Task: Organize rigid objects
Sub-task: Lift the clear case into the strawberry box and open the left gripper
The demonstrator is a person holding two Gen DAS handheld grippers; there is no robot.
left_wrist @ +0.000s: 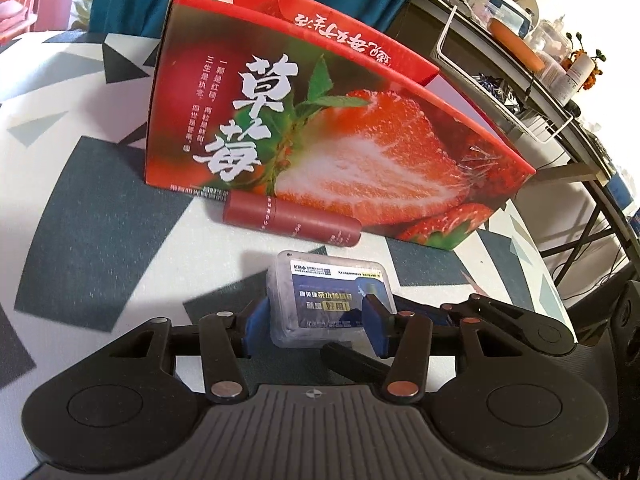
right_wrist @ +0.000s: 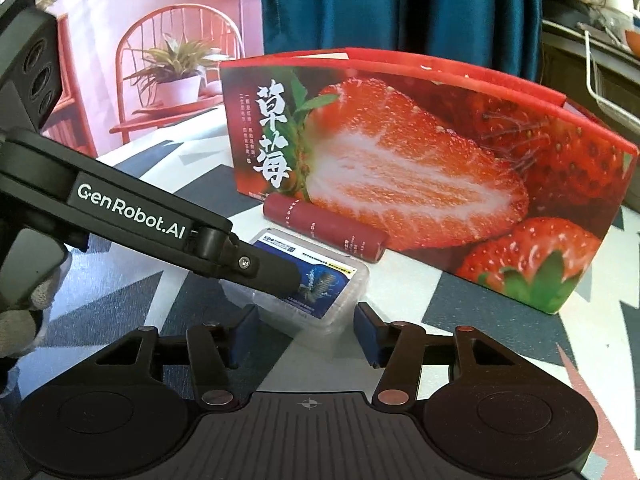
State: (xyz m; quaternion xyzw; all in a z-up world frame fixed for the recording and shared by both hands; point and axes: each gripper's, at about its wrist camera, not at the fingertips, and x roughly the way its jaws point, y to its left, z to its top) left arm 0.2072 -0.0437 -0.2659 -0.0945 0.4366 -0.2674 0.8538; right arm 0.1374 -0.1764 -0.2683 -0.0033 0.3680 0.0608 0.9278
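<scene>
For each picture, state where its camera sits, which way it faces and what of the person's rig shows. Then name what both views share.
Left wrist: on the left gripper, facing forward and down at the clear case it clamps.
Right wrist: on the right gripper, facing the same case; the left gripper and a gloved hand show.
Shared: case, red tube, strawberry box.

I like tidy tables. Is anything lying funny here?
The dark red tube lies on its side against the front of the strawberry box, outside it. Clear tape on the box looks wrinkled.
</scene>
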